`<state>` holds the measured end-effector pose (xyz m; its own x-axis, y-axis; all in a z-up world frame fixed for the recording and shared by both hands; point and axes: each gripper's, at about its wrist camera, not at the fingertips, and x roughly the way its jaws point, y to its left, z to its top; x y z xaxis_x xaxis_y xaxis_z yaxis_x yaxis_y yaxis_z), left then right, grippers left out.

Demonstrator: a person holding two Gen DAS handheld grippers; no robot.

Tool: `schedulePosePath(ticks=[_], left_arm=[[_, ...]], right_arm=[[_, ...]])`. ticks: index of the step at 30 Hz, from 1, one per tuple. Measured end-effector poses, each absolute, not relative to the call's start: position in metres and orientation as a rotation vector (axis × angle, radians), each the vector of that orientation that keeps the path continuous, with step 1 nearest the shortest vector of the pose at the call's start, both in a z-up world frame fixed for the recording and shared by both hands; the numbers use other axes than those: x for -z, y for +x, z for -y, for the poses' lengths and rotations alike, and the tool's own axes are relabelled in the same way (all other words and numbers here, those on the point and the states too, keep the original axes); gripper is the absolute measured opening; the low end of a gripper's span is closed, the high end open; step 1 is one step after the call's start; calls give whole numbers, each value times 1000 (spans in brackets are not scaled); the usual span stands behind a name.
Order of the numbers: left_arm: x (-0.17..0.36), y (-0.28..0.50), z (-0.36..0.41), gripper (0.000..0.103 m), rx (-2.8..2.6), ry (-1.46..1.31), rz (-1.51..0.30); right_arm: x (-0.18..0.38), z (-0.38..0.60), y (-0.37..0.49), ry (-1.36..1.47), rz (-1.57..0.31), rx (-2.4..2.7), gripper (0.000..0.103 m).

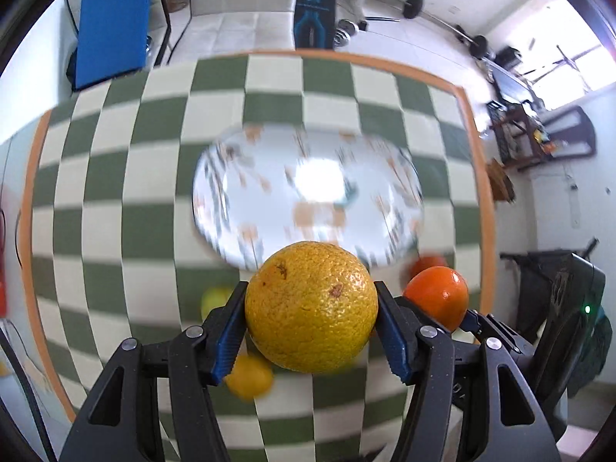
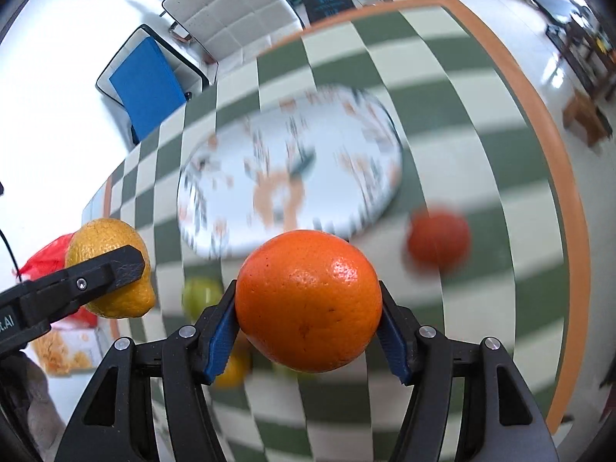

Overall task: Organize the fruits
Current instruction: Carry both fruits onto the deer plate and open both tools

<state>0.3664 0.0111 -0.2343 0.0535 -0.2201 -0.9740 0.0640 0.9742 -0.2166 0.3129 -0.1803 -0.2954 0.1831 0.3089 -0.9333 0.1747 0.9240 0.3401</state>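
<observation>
Left gripper [image 1: 311,308] clamps pebbly yellow-orange citrus [image 1: 311,306]; right gripper [image 2: 308,302] clamps glossy round orange [image 2: 308,300] — both aloft before patterned white plate [image 2: 346,208]; firm, rollable — grip at widest girth

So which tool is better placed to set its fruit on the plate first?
Left, marginally: its yellow-orange citrus sits centred just before the white patterned plate. The right tool's orange is similarly close.
</observation>
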Motion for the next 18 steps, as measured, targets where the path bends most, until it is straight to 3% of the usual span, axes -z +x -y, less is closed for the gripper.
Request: schedulePosePath(ticks=[8, 18], left_arm=[[310, 460, -9, 59, 120, -201, -1647], [354, 481, -9, 60, 82, -208, -1742]], right_arm=[[367, 135, 436, 270, -1463, -137, 67], [399, 130, 474, 176, -1546, -182, 68]])
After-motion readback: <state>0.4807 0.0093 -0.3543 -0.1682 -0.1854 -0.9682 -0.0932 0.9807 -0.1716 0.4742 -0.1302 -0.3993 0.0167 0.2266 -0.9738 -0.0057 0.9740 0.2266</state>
